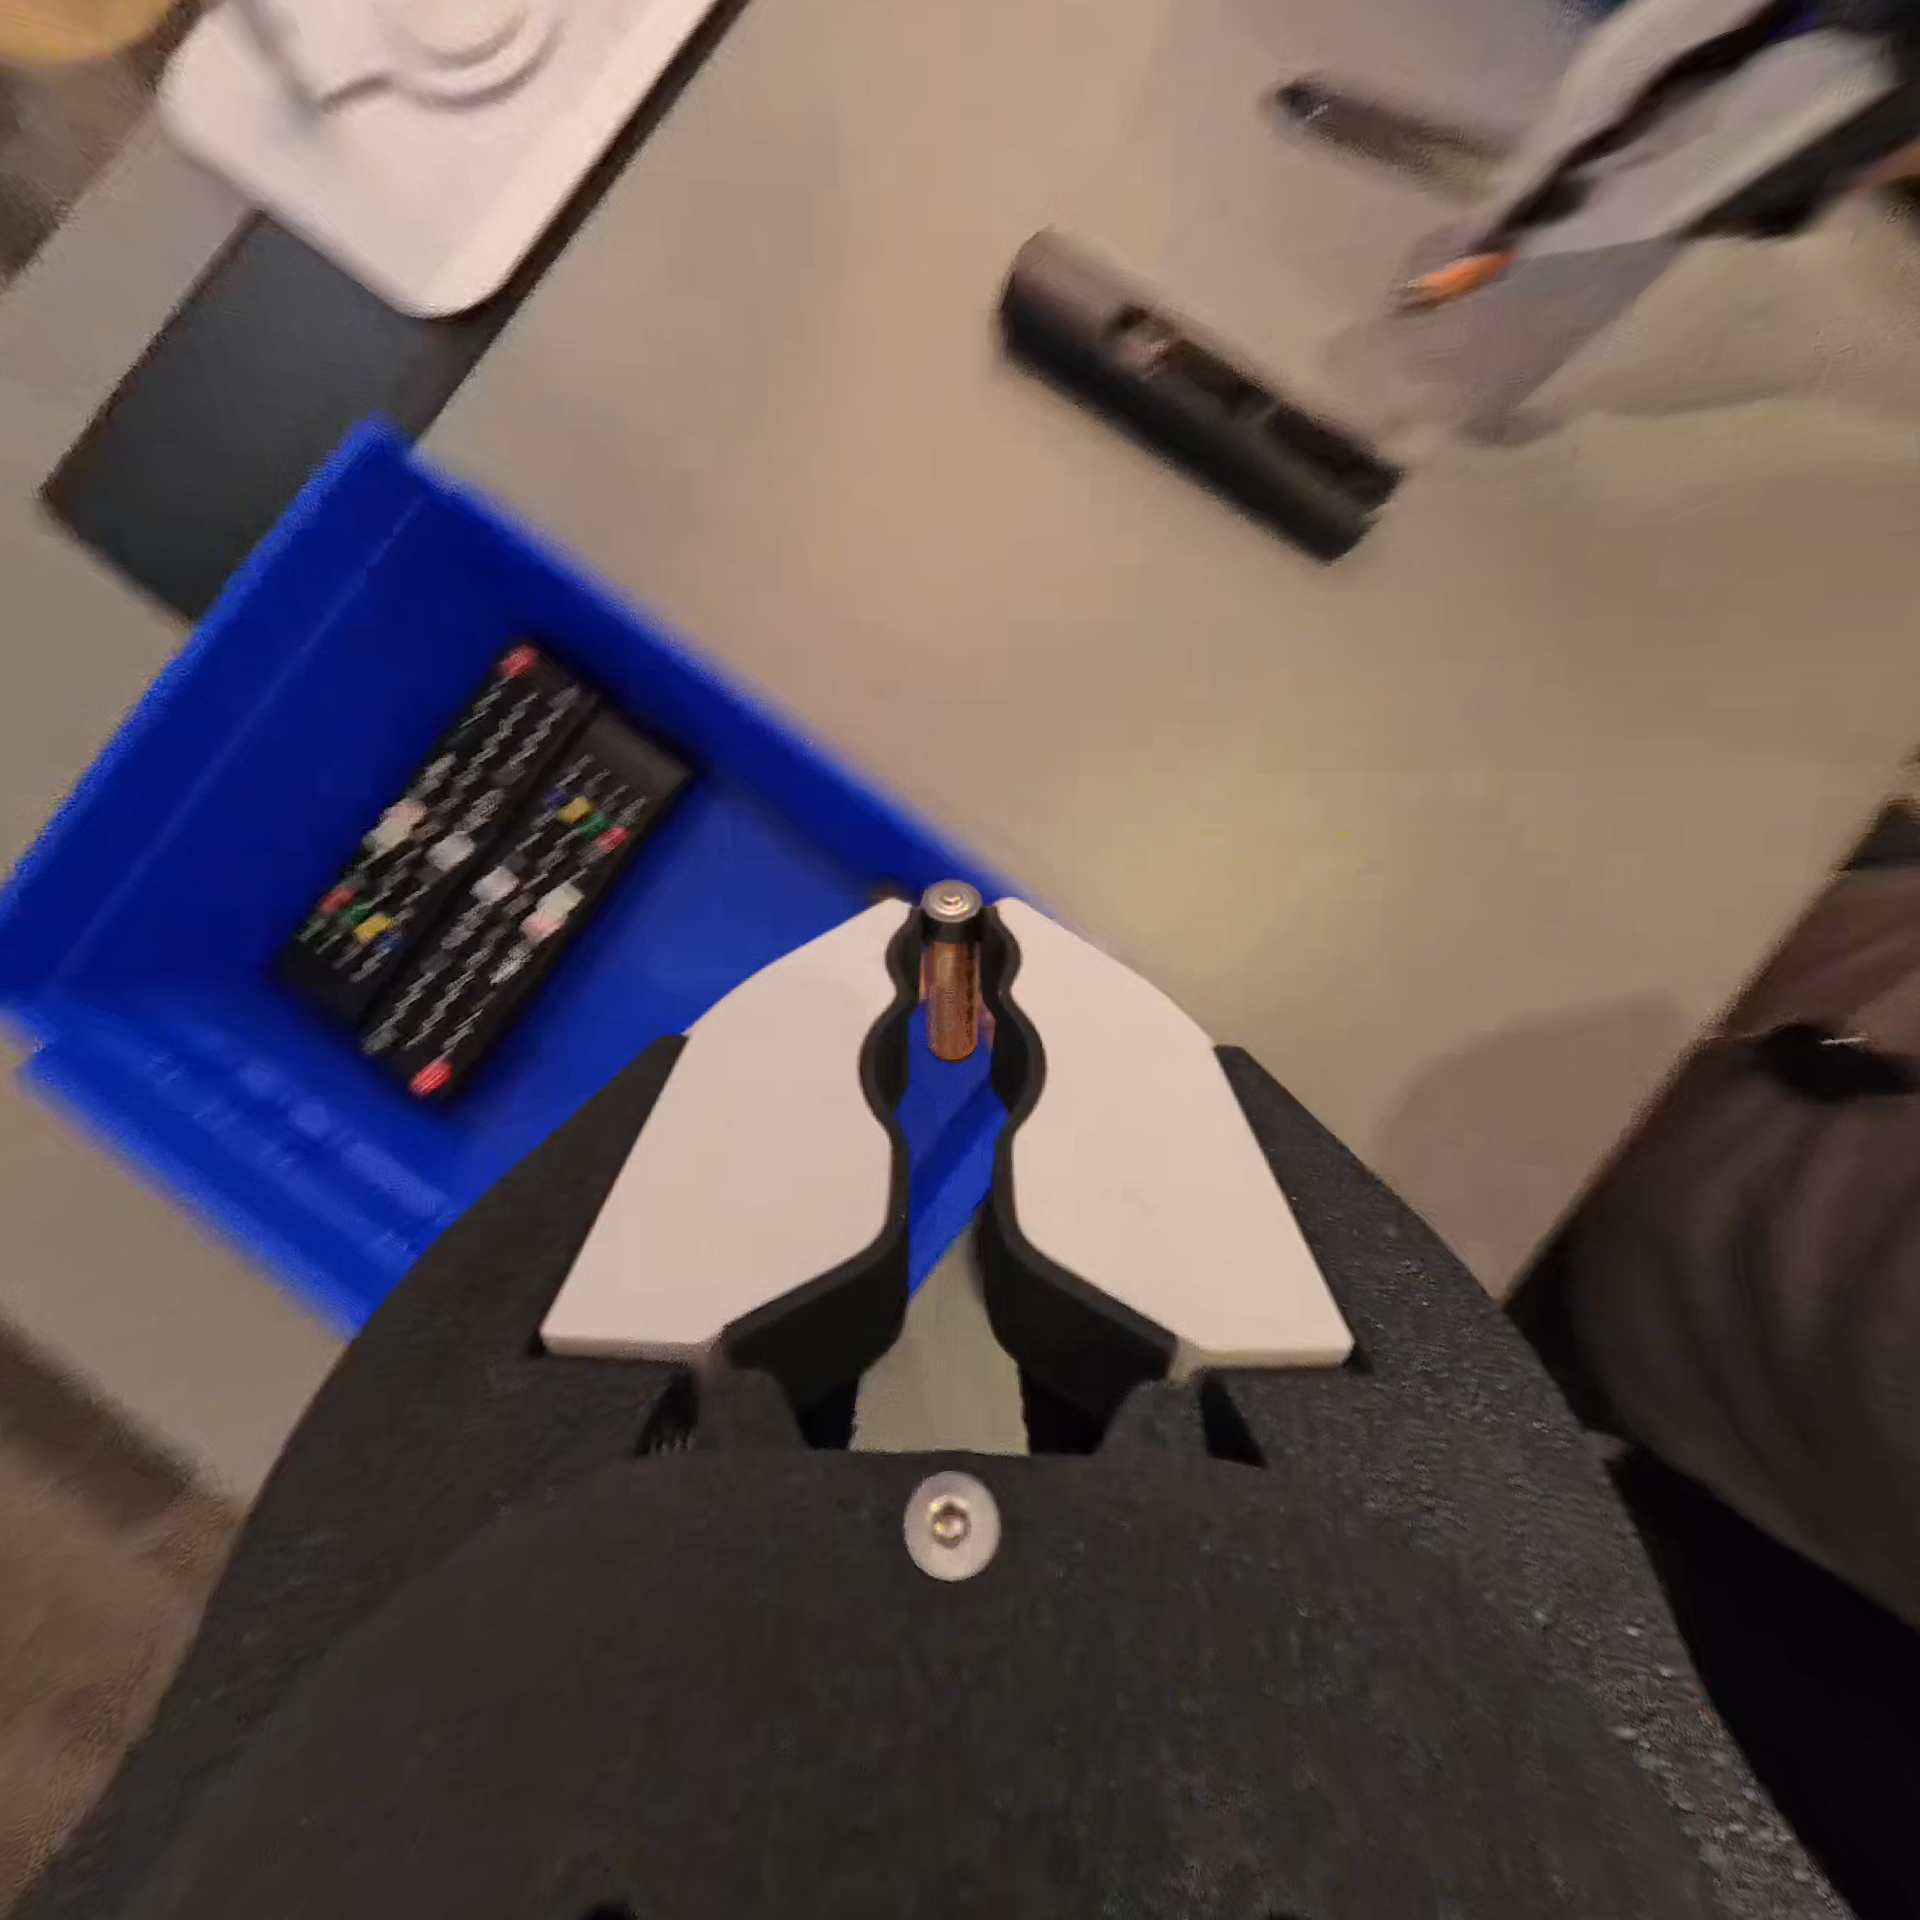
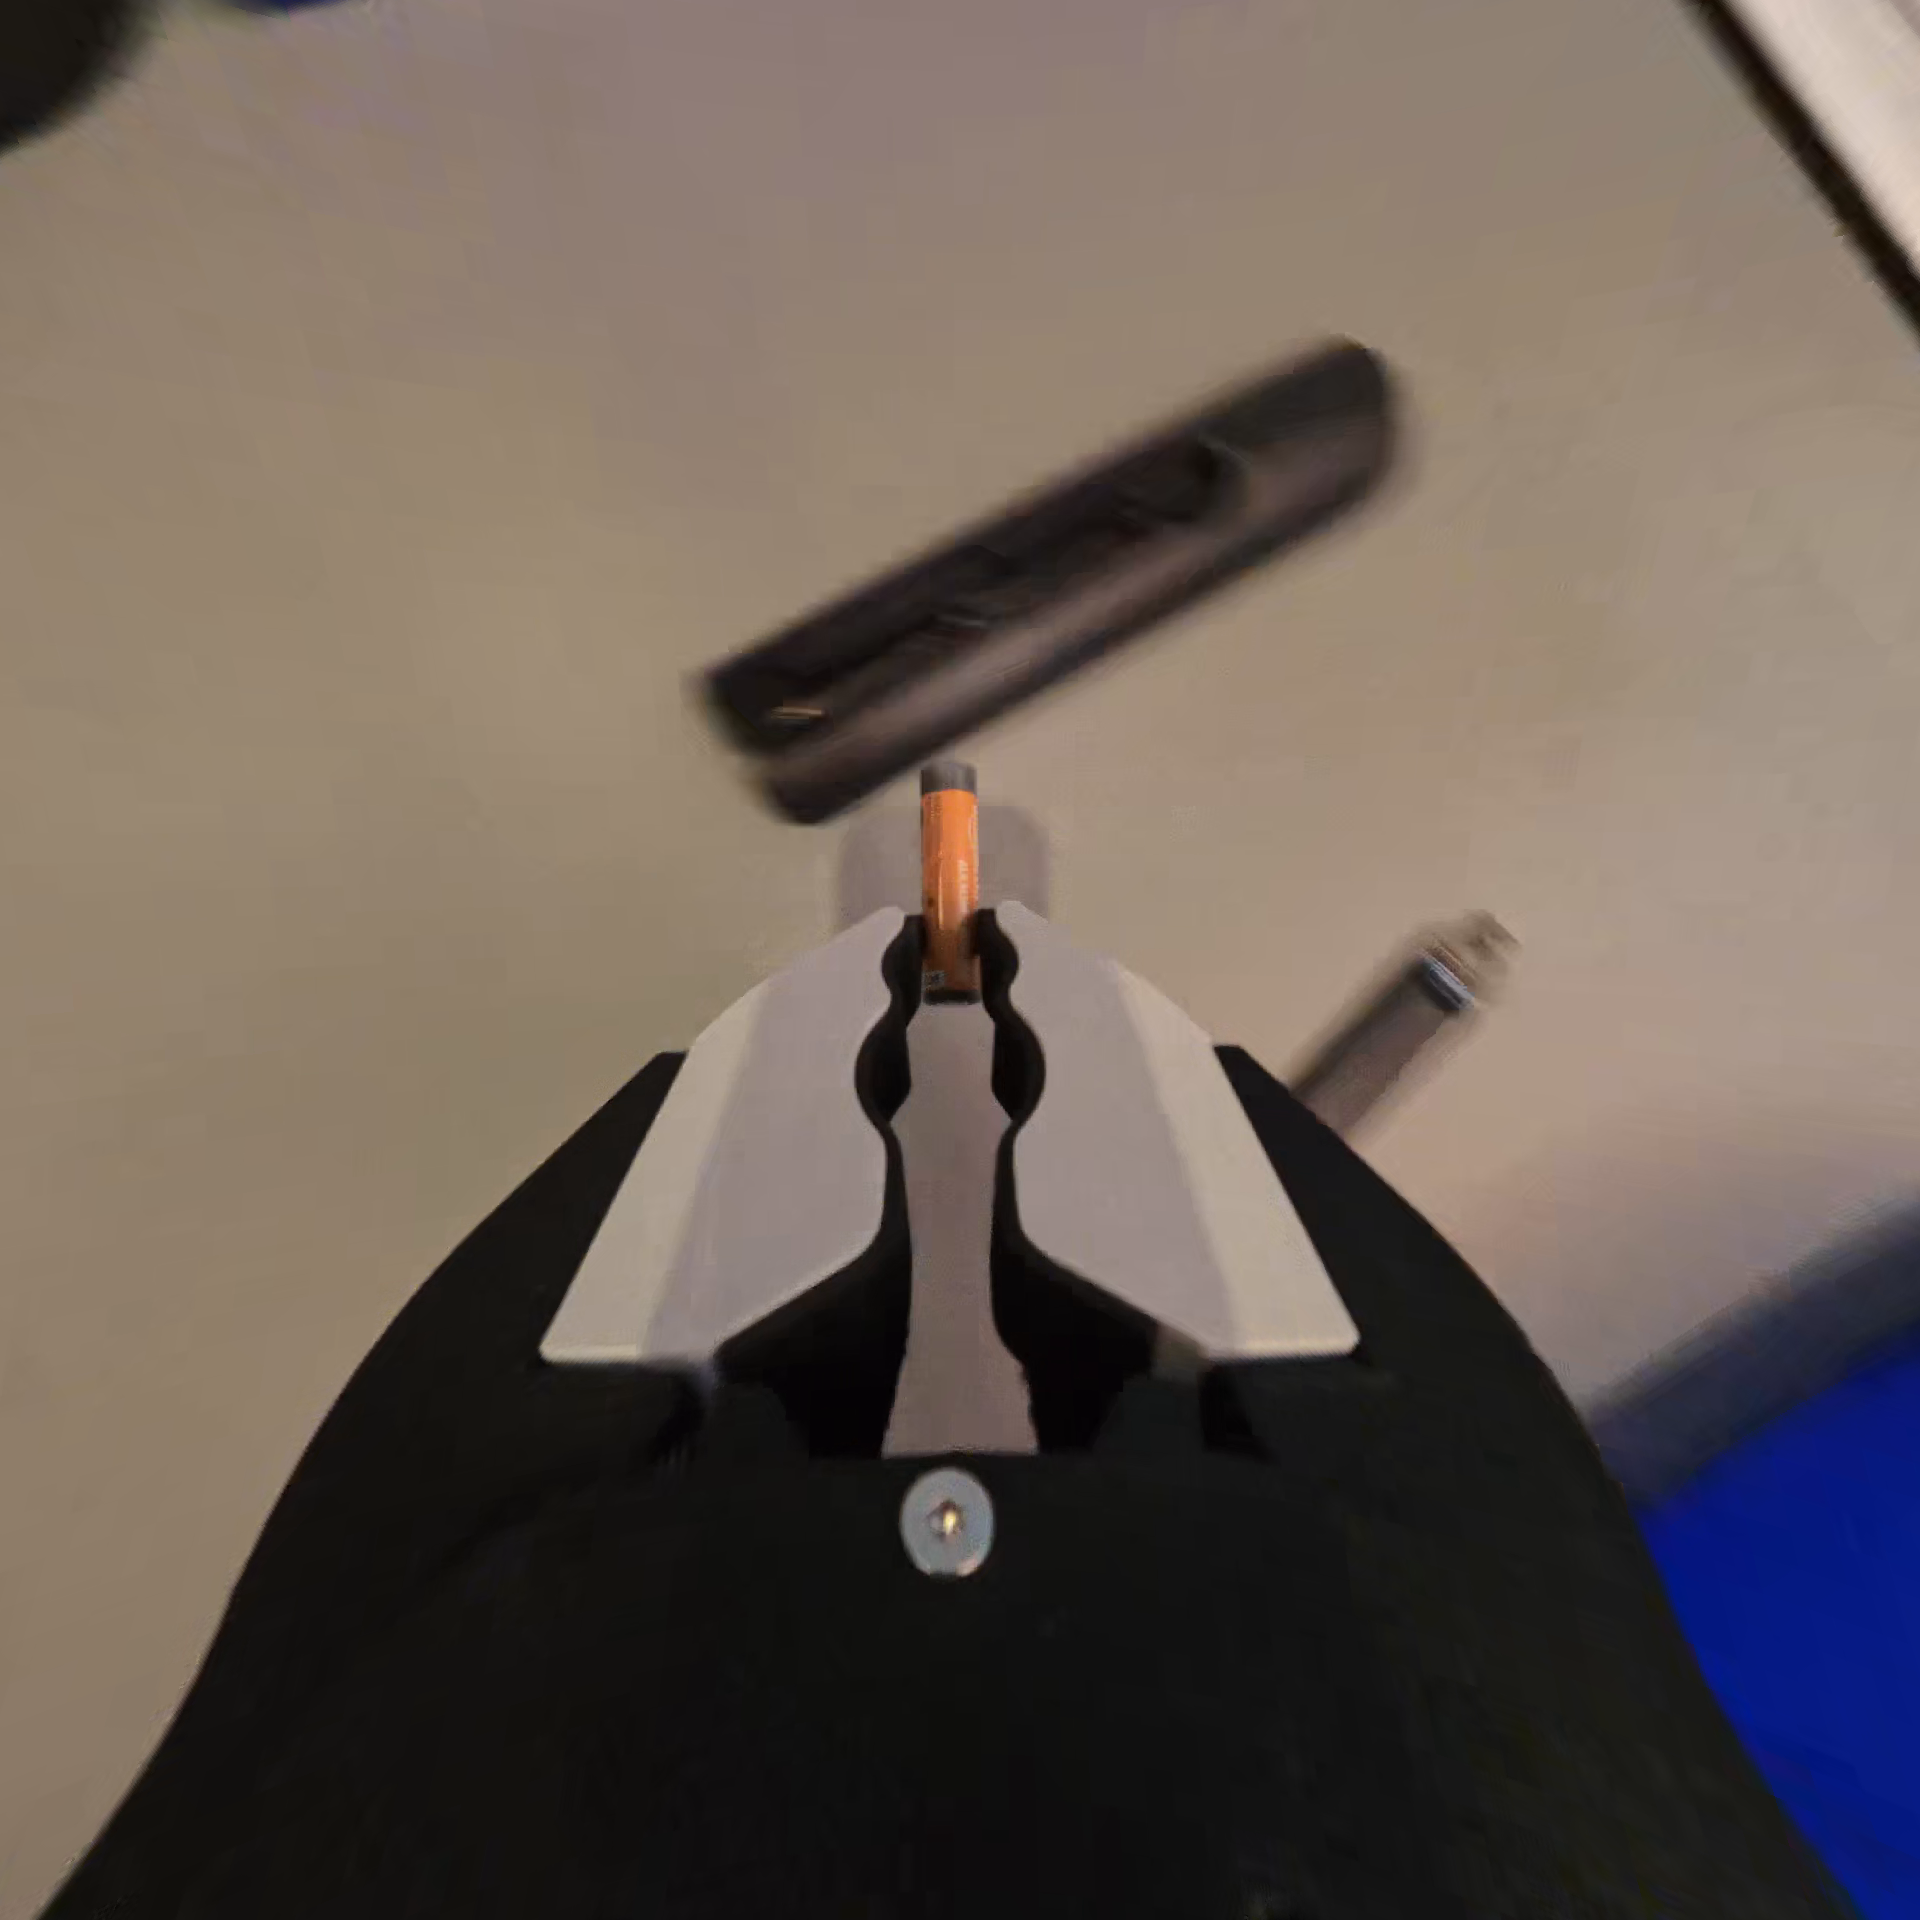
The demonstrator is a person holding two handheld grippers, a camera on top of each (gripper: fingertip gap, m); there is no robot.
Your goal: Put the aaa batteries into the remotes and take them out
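Flanking open remote [image 1: 1195, 390]: blue bin [image 1: 312, 623] (two remotes [image 1: 483, 868] inside)

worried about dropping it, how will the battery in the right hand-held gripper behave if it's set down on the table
The battery is a smooth cylinder, so laid on its side on the flat table it will probably roll. It looks rigid. The right hand-held gripper pinches only its lower part, so it could pivot or slip.
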